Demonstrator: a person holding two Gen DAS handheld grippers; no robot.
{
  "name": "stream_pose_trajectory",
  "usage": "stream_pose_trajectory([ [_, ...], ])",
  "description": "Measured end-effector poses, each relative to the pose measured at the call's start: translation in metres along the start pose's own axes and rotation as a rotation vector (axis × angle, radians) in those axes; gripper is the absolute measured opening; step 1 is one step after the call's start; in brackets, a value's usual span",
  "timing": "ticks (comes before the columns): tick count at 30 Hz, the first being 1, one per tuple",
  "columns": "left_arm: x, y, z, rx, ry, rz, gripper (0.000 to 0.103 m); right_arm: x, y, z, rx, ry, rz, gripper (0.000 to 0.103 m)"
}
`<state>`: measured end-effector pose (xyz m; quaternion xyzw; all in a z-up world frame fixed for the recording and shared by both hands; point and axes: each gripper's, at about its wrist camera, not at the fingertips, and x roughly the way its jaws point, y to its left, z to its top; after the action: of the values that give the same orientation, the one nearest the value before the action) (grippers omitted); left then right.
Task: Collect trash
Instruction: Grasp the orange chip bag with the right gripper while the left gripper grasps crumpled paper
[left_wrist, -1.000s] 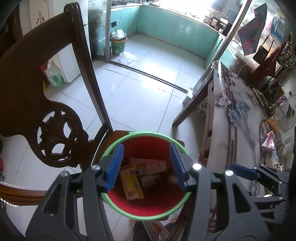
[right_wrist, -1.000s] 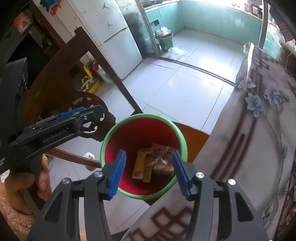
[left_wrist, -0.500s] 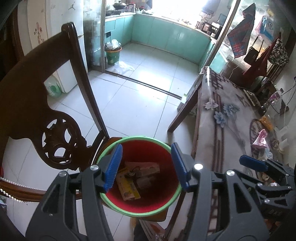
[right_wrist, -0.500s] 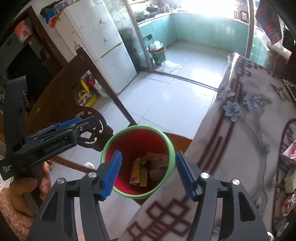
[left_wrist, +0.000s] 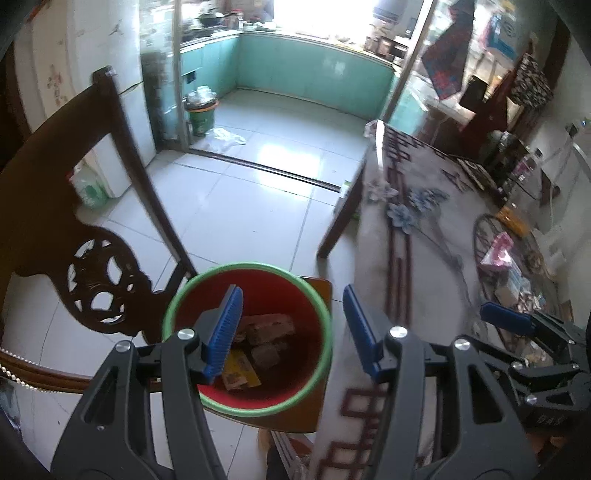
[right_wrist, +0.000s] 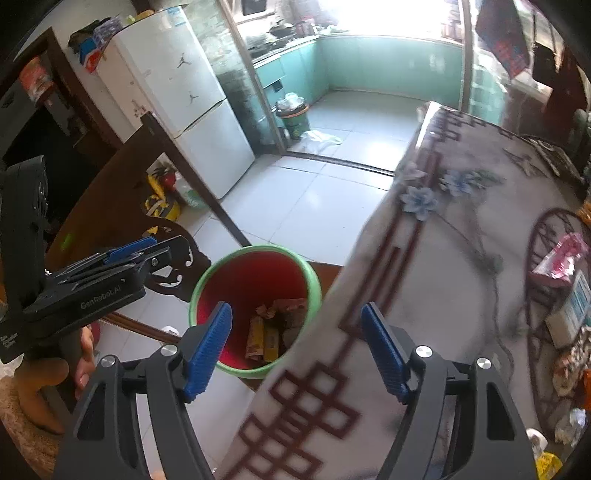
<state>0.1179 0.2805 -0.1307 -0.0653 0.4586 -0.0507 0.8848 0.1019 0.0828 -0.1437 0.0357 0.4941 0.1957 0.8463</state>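
Observation:
A red bin with a green rim (left_wrist: 318, 306) stands on a wooden chair seat beside the table; it also shows in the right wrist view (right_wrist: 207, 280). Wrappers (left_wrist: 271, 326) lie in its bottom, seen too in the right wrist view (right_wrist: 275, 328). My left gripper (left_wrist: 291, 328) is open and empty above the bin's right side. My right gripper (right_wrist: 301, 347) is open and empty above the table edge by the bin. More wrappers and packets (right_wrist: 561, 254) lie on the table at the far right.
A carved dark wooden chair back (left_wrist: 74, 206) rises left of the bin. The table has a flowered cloth (right_wrist: 436, 229). A white fridge (right_wrist: 184, 99) and a small green bin (right_wrist: 295, 122) stand by the kitchen doorway. White tiled floor (left_wrist: 236, 199) lies beyond.
Both grippers have risen and pulled back to the right, away from the bin, so more of the table shows. Both stay open and empty.

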Motion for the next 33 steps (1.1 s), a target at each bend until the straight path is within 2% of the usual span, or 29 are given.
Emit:
stream_pose_trajectory([
  [6,0.003,-0.045,-0.005,0.069,0.006,-0.048,0.055,-0.026,-0.041,-0.021,0.066,-0.021,-0.055,0.070],
  [14,0.004,-0.116,-0.020,0.145,0.019,-0.087,0.060,-0.066,-0.120,-0.058,0.135,-0.030,-0.165,0.070],
  [17,0.006,-0.143,-0.028,0.152,0.023,-0.081,0.060,-0.094,-0.167,-0.069,0.106,-0.045,-0.259,0.070],
  [20,0.009,-0.173,-0.034,0.146,0.044,-0.101,0.061,-0.115,-0.219,-0.078,0.136,-0.042,-0.320,0.070],
  [22,0.011,-0.197,-0.039,0.152,0.045,-0.105,0.063,-0.126,-0.258,-0.085,0.154,-0.025,-0.376,0.070],
  [25,0.017,-0.232,-0.049,0.135,0.069,-0.148,0.064,-0.133,-0.310,-0.097,0.170,0.022,-0.423,0.070],
  [29,0.024,-0.284,-0.064,0.172,0.090,-0.169,0.064,-0.127,-0.353,-0.109,0.177,0.080,-0.424,0.070],
  [33,0.032,-0.324,-0.072,0.215,0.116,-0.196,0.068,-0.111,-0.371,-0.117,0.179,0.115,-0.382,0.073],
])
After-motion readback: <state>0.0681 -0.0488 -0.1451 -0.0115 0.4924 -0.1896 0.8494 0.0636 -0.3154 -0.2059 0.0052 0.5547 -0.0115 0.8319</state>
